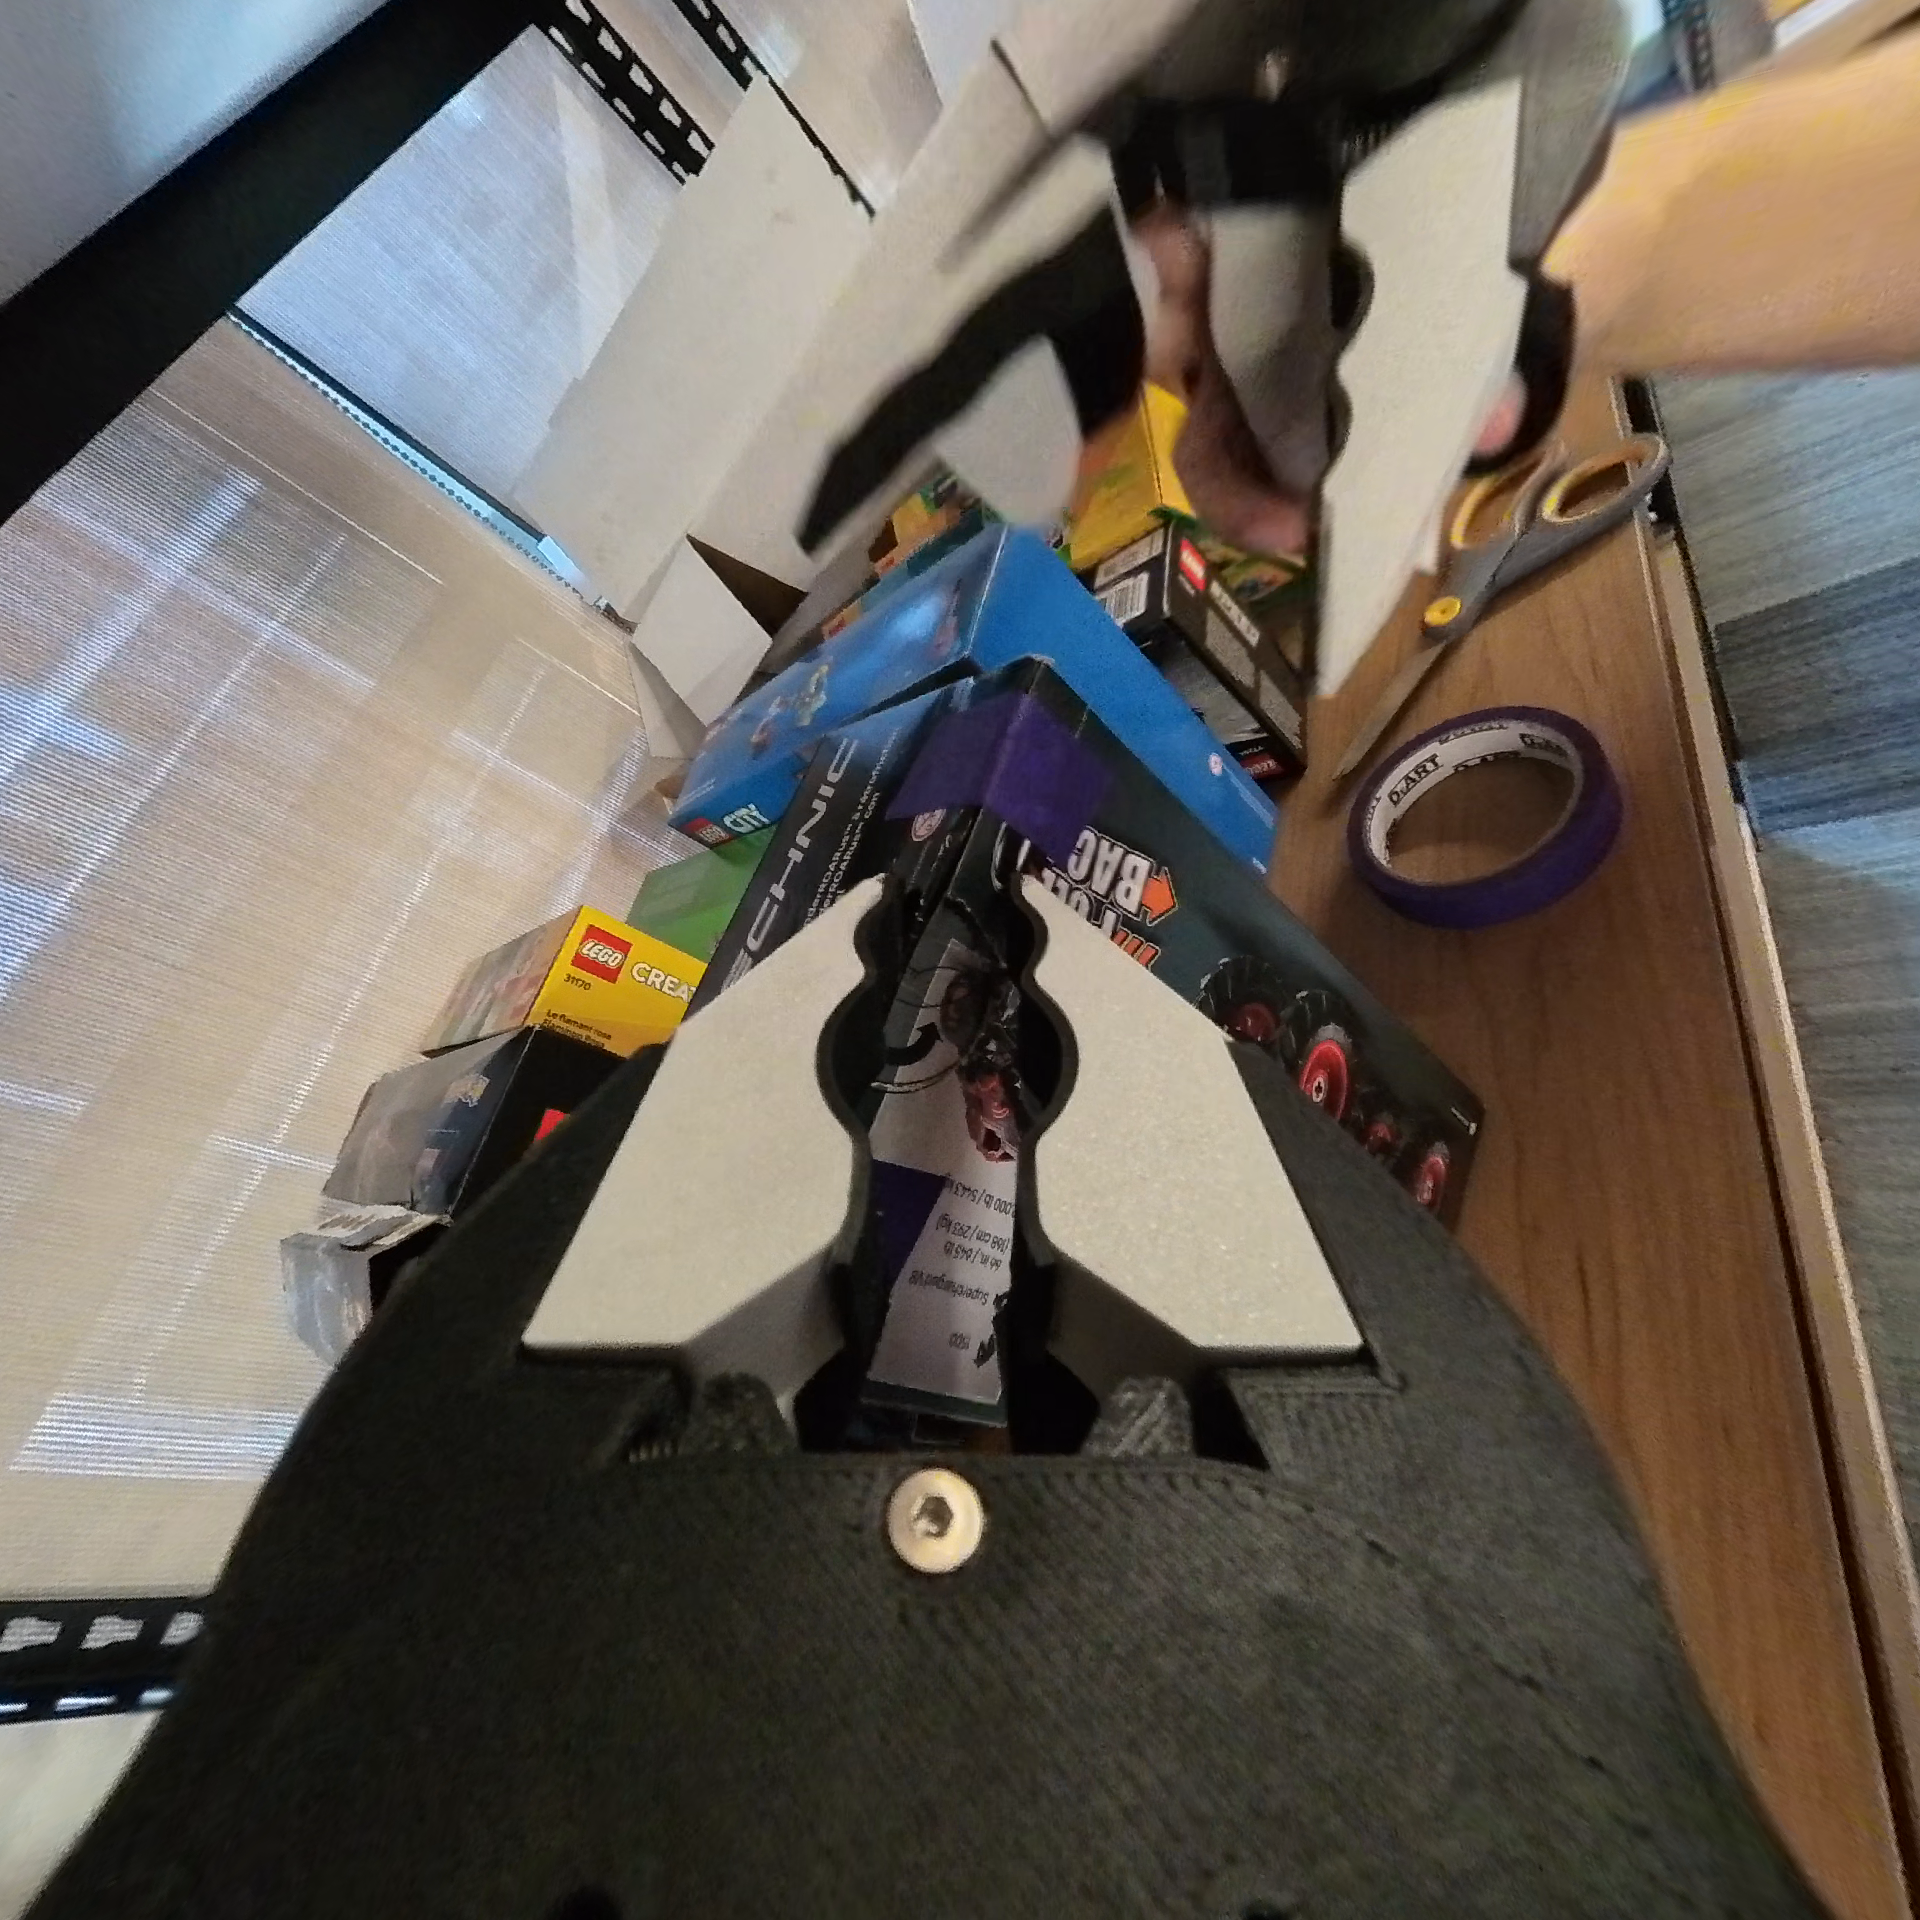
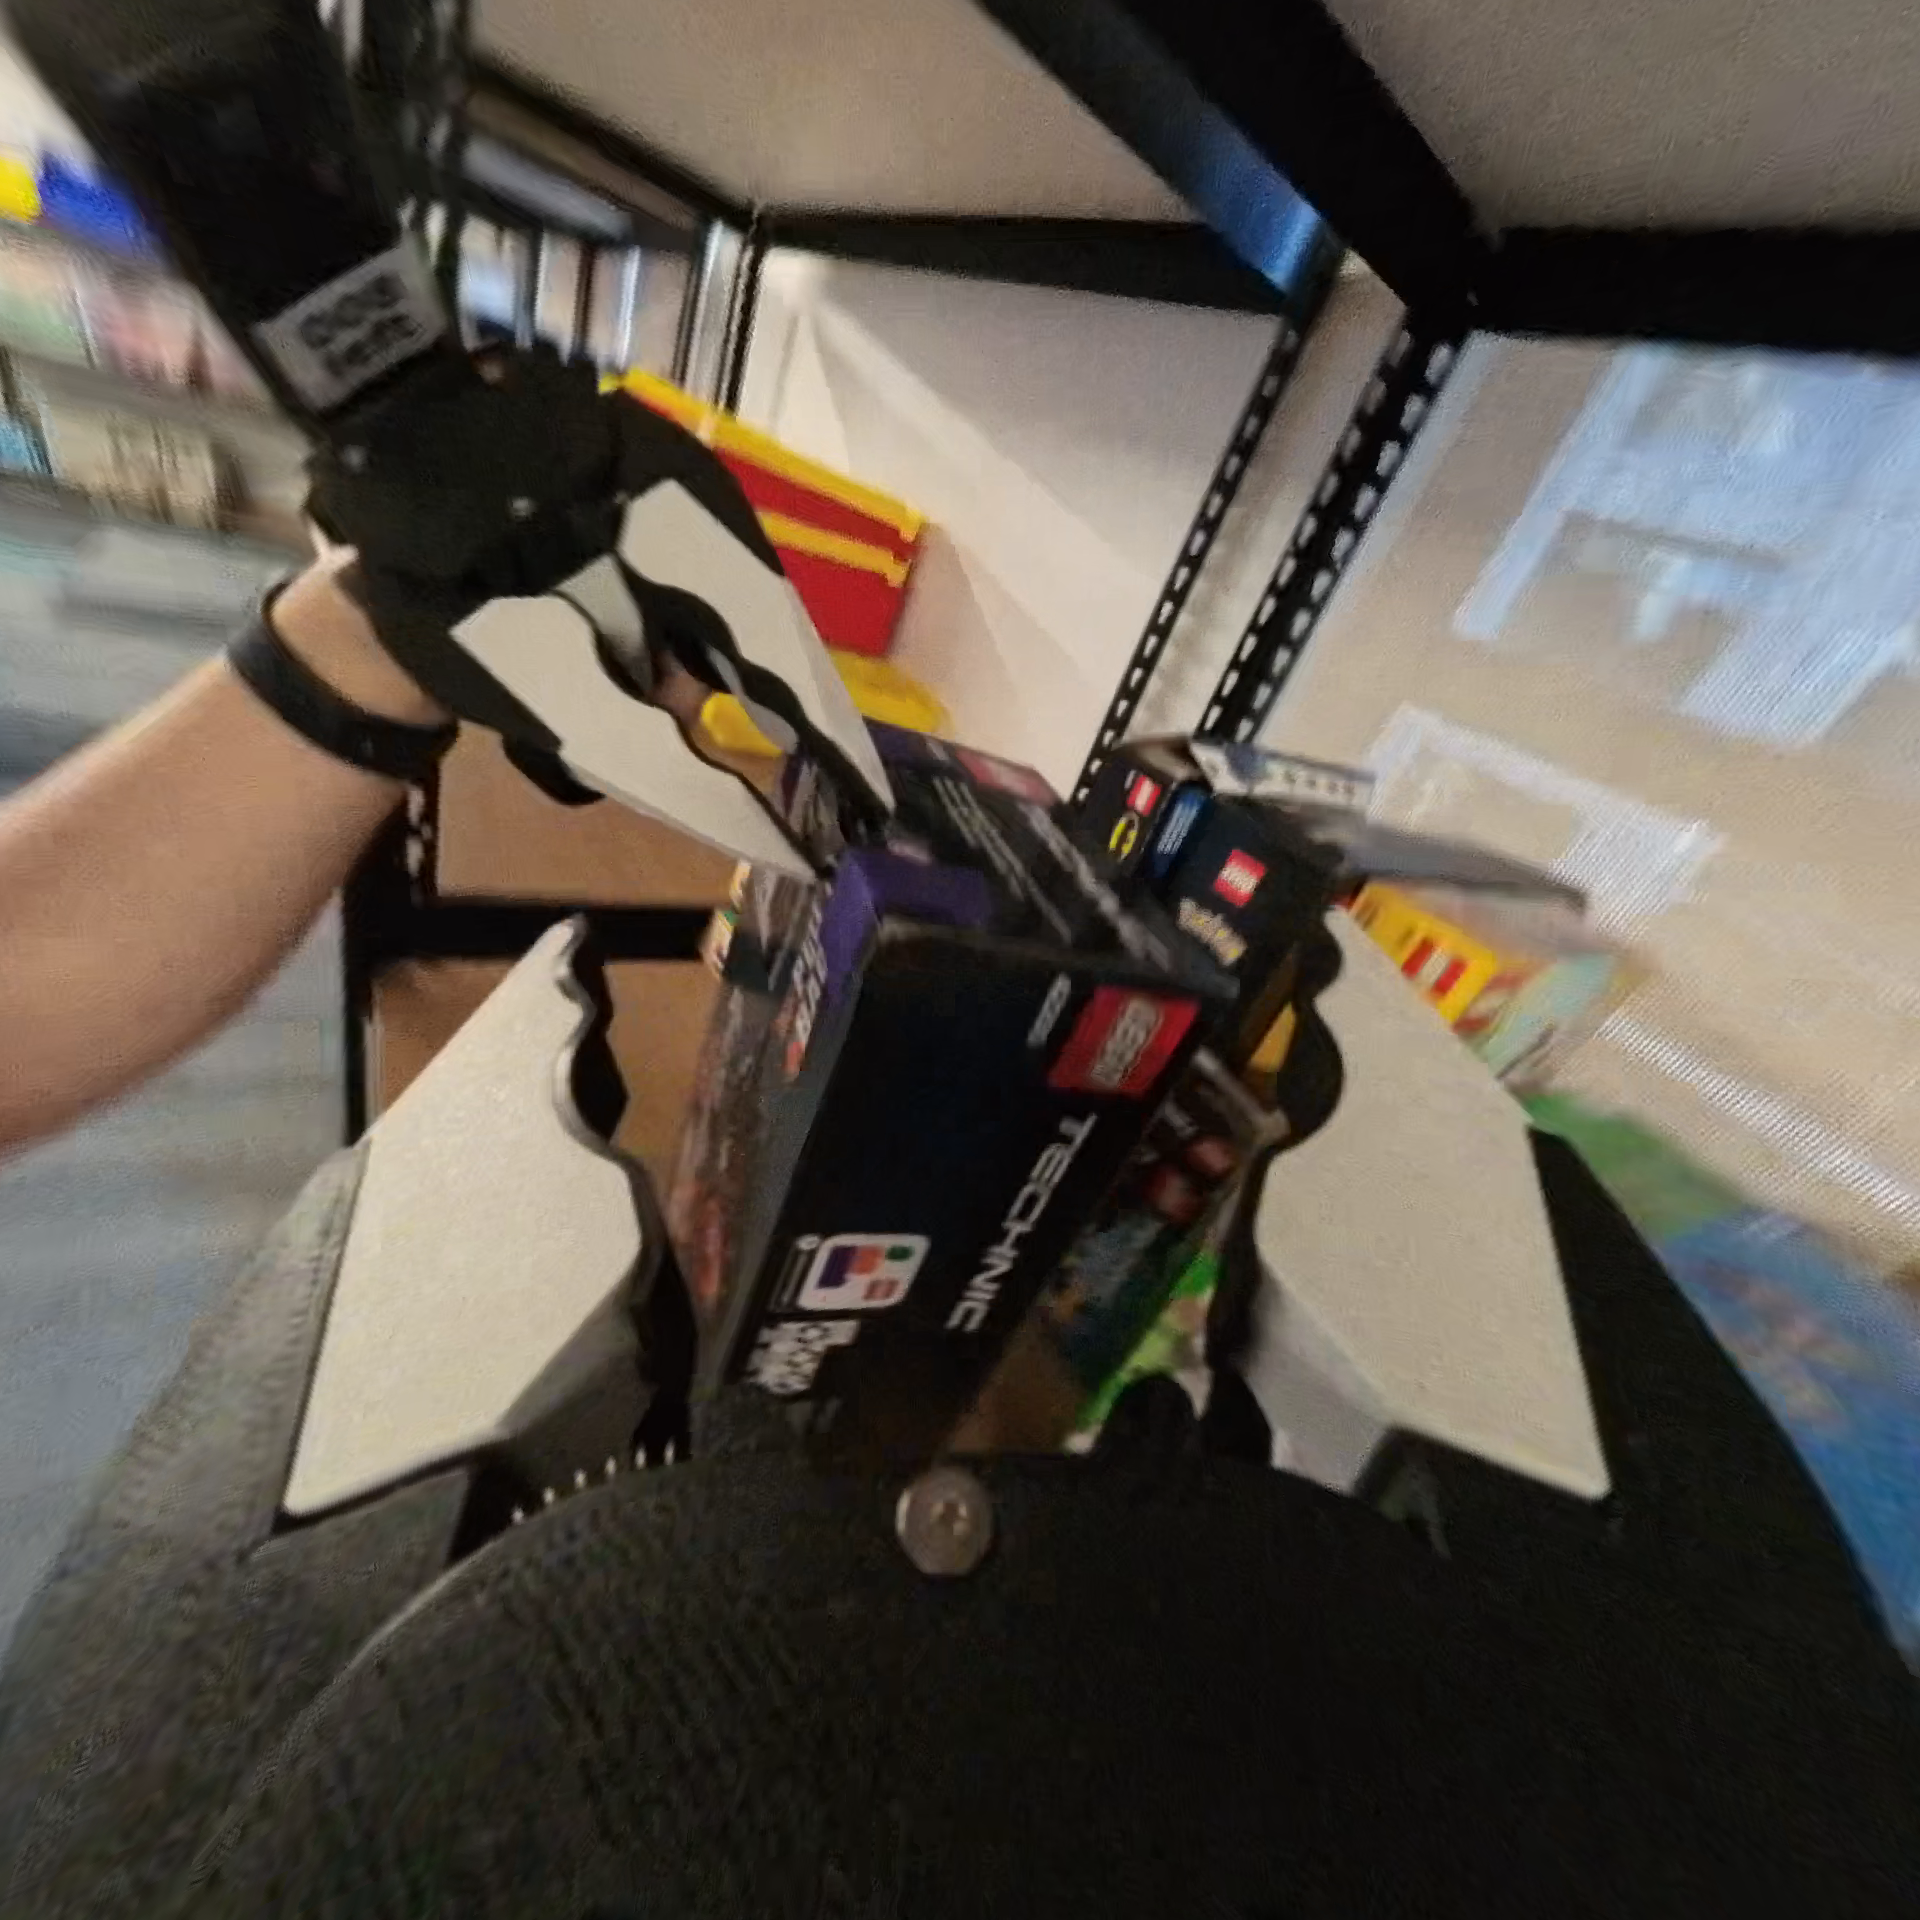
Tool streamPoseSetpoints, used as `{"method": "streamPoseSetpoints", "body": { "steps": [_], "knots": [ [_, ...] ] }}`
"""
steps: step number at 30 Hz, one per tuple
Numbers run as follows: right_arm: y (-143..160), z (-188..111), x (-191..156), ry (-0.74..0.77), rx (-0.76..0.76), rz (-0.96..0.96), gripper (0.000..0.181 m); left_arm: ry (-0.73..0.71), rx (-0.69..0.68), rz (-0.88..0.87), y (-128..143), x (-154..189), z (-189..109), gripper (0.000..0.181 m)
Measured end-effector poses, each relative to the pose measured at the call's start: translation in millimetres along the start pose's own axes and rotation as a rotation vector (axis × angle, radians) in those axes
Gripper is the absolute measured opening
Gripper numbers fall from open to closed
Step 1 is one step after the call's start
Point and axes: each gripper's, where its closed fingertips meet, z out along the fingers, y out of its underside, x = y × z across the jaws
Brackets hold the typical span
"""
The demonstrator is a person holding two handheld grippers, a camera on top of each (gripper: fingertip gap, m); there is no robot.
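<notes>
My left gripper [image 1: 951, 883] is shut on the end flap of a black toy box [image 1: 1195, 935] that has a piece of purple tape [image 1: 1008, 769] over its corner. In the right wrist view the same box [image 2: 935, 1143] stands on edge between the wide-apart fingers of my right gripper [image 2: 956, 935], which is open. There my left gripper [image 2: 847, 831] pinches the far end of the box near the tape piece [image 2: 862, 904]. In the left wrist view my right gripper [image 1: 1184, 582] is blurred and open above the box pile.
A blue box [image 1: 935, 644], a yellow box [image 1: 623, 977] and several other toy boxes are piled on a wooden shelf [image 1: 1558, 1247]. A purple tape roll [image 1: 1486, 821] and scissors [image 1: 1507, 540] lie to the right. Black shelf posts [image 2: 1247, 520] and a red-yellow box [image 2: 831, 540] stand behind. Some 6 centimetres of space lies between my two pairs of fingers.
</notes>
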Motion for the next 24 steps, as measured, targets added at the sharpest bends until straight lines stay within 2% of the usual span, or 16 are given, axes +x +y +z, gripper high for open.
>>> {"method": "streamPoseSetpoints", "body": {
  "steps": [2,4,5,7,8,10,12,14,16,18,19,21,23,24],
  "knots": [
    [37,10,3,0.017,0.018,0.157,0.141,-0.016,0.008,0.005,0,-1,1,0.018],
    [84,30,-2,-0.002,-0.087,0.245,0.150,-0.030,0.009,0.016,-1,-1,1,0.018],
    [98,38,-7,-0.019,-0.121,0.264,0.149,-0.048,0.003,0.034,-1,-2,1,0.019],
    [108,47,-10,-0.022,-0.141,0.252,0.126,-0.187,0.028,0.066,-7,-15,-8,0.018],
    [108,47,-7,-0.010,-0.127,0.200,0.115,-0.298,0.095,0.041,-17,-25,-22,0.022],
    [109,47,-7,-0.028,-0.128,0.246,0.114,-0.449,0.262,-0.104,-30,-33,-64,0.025],
    [109,44,-6,-0.051,-0.123,0.257,0.114,-0.521,0.388,-0.270,-26,-26,-101,0.031],
    [108,40,-10,-0.103,-0.131,0.260,0.114,-0.555,0.402,-0.378,-10,-10,-115,0.040],
    [107,36,-16,-0.168,-0.161,0.247,0.114,-0.577,0.307,-0.423,16,8,-110,0.049],
    [105,30,-20,-0.226,-0.218,0.226,0.115,-0.526,0.248,-0.485,36,31,-95,0.058],
    [99,27,-18,-0.232,-0.233,0.202,0.127,-0.507,0.235,-0.517,45,39,-88,0.061],
    [81,20,-10,-0.229,-0.259,0.162,0.143,-0.493,0.252,-0.557,57,44,-76,0.072],
    [68,13,-6,-0.243,-0.267,0.151,0.145,-0.455,0.298,-0.609,63,39,-64,0.086],
    [71,11,-4,-0.247,-0.283,0.148,0.146,-0.427,0.298,-0.630,68,35,-56,0.100]
  ]
}}
